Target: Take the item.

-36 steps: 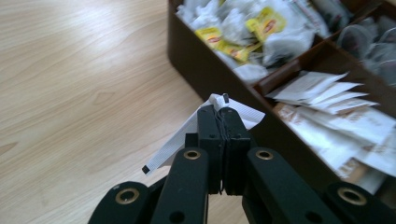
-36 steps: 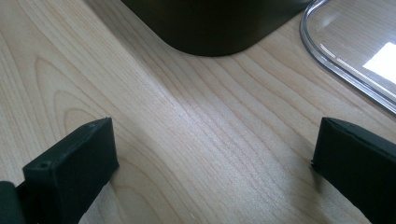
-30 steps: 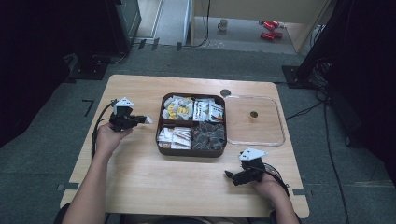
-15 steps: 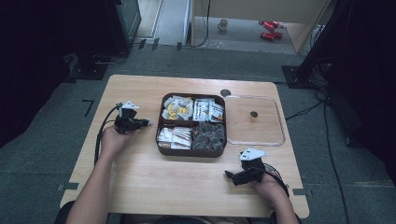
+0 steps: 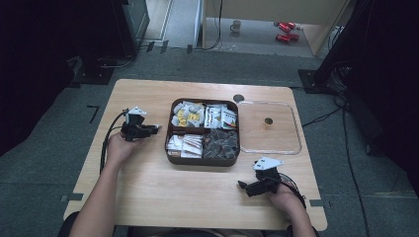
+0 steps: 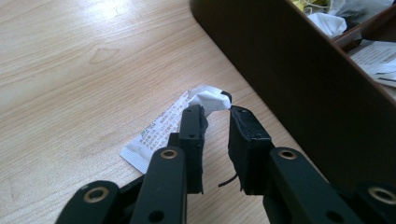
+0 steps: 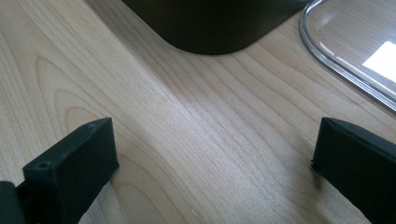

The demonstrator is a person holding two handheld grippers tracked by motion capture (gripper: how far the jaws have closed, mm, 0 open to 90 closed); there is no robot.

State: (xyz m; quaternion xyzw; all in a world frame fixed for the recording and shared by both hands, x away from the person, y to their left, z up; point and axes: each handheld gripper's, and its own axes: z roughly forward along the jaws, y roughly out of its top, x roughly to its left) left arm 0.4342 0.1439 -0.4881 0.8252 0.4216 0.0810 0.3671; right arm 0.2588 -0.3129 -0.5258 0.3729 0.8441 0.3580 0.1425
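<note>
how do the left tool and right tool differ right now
The left black two-jaw tool sits just left of the brown four-compartment tray; the right black two-jaw tool rests below the tray's lower right corner. In the left gripper view the left tool's jaws stand narrowly apart around the raised end of a white printed sachet; in the right gripper view the right tool's jaws stand wide apart over bare wooden table. Both are hand-held, low over the table.
</note>
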